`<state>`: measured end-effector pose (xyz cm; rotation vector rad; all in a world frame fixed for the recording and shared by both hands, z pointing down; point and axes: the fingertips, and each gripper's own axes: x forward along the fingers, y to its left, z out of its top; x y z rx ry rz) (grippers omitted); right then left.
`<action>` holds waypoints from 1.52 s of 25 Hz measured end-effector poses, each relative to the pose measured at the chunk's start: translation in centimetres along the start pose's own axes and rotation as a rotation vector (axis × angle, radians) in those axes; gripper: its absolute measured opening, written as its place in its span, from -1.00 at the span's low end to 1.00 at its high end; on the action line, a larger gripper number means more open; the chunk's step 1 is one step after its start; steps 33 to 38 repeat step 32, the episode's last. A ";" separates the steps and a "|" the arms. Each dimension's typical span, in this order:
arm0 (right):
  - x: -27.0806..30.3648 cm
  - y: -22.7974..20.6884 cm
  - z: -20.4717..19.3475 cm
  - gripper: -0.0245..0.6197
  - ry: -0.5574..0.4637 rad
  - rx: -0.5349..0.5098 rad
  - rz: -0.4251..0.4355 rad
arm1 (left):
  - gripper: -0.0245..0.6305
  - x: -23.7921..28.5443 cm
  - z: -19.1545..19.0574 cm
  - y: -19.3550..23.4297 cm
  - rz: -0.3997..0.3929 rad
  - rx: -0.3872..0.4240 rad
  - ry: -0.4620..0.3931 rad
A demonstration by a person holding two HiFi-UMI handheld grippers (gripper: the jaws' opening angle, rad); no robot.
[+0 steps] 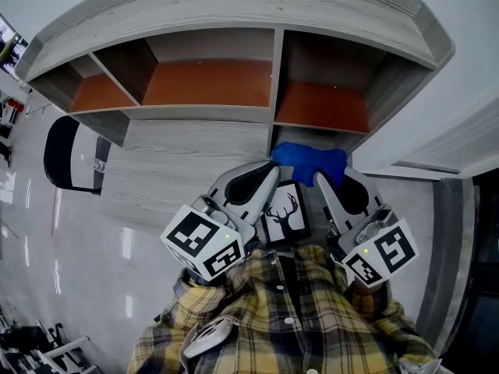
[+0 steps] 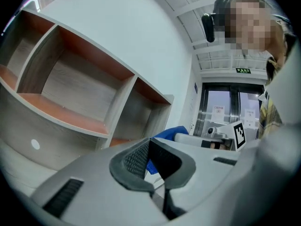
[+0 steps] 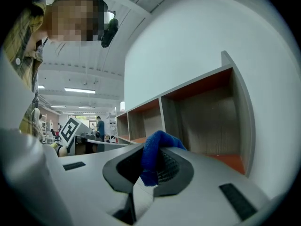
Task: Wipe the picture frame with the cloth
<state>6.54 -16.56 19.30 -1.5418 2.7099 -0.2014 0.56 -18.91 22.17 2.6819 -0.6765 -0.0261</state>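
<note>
**Grey shelving ahead, frame and cloth both in the tongs**

Grey wood shelving (image 1: pixel 234 115) with orange-brown compartment floors fills the top of my head view, and below it runs a pale wood-grain counter (image 1: pixel 179 162). Glossy floor shows off to the left.

Above the counter, close to my plaid shirt (image 1: pixel 288 310), the picture frame (image 1: pixel 283 213) is tilted with its face towards my head camera, showing a black stag silhouette on white. My left tongs (image 1: pixel 265 184) sit at the frame's upper left edge. In the left gripper view those tongs (image 2: pixel 149 161) are drawn into a narrow V, which I read as clamped on that edge.

My right tongs (image 1: pixel 326 185) come in from the other side. The right gripper view shows them (image 3: pixel 148 166) pinched on a fold of the blue cloth (image 3: pixel 153 154), which bulges up between the pads. From above, the cloth (image 1: pixel 312 160) bunches just beyond the frame's top right corner, in front of the right-hand compartment. Whether it is touching the frame, I cannot tell.
</note>
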 end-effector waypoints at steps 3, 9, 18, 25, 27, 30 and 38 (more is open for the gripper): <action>0.1 0.2 -0.1 -0.80 0.009 -0.007 -0.004 | -0.91 0.2 0.2 -0.3 -0.014 0.007 0.003; -0.1 0.1 -0.8 -0.80 0.032 -0.009 -0.017 | -0.91 0.5 0.0 -0.6 -0.020 0.018 0.013; -0.1 0.4 -2.0 -0.80 0.053 0.007 -0.015 | -0.91 -0.1 -0.5 -0.5 -0.007 0.019 0.018; -0.2 0.6 -2.4 -0.80 0.070 0.011 -0.008 | -0.91 -0.3 -0.6 -0.6 0.002 0.018 0.026; -0.3 0.8 -2.4 -0.80 0.069 0.009 -0.005 | -0.91 -0.3 -0.7 -0.6 0.002 0.018 0.025; -0.5 1.0 -2.5 -0.80 0.071 0.007 -0.001 | -0.91 -0.5 -0.8 -0.8 0.001 0.019 0.025; -0.5 1.1 -2.6 -0.80 0.073 0.006 0.003 | -0.91 -0.5 -1.0 -0.9 0.002 0.019 0.026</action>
